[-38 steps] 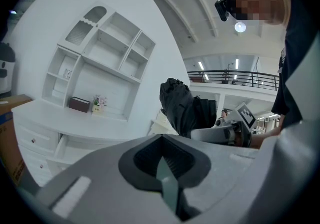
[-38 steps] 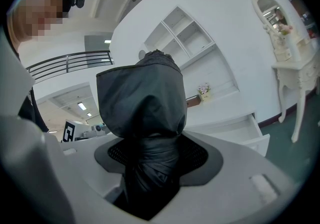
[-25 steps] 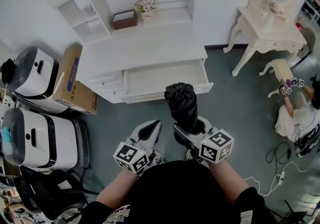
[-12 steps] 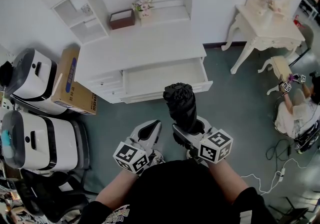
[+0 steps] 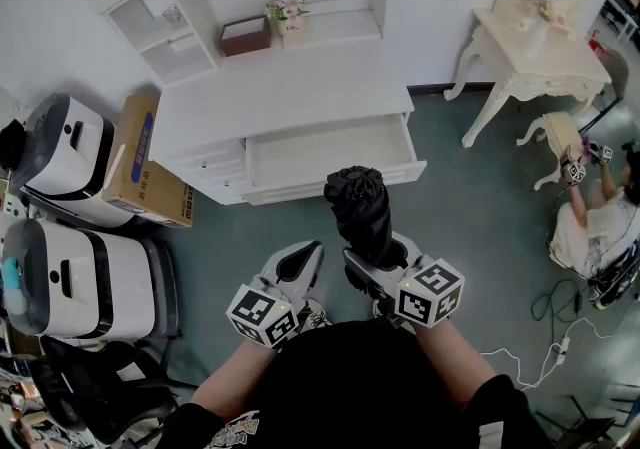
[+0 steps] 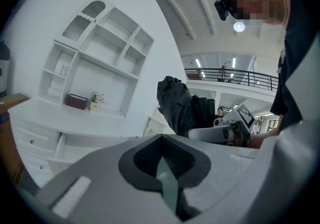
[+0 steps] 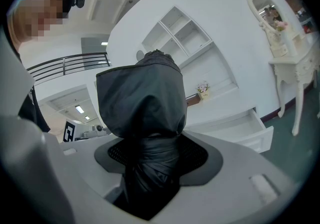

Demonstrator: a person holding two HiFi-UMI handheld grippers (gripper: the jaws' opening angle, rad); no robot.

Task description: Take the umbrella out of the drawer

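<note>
Black T-shirt, white tongs, marker cubes

Bright, even indoor light, soft shadows; gripper views bend and darken at edges.

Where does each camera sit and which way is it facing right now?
Head view: on the person's head, looking down at the open drawer; forearms, left claw and right claw show.
Left gripper view: on the left claw, facing up past shut jaws to the shelves; torso at right.
Right gripper view: on the right claw, along jaws clamped on the umbrella.
All show the umbrella.
</note>
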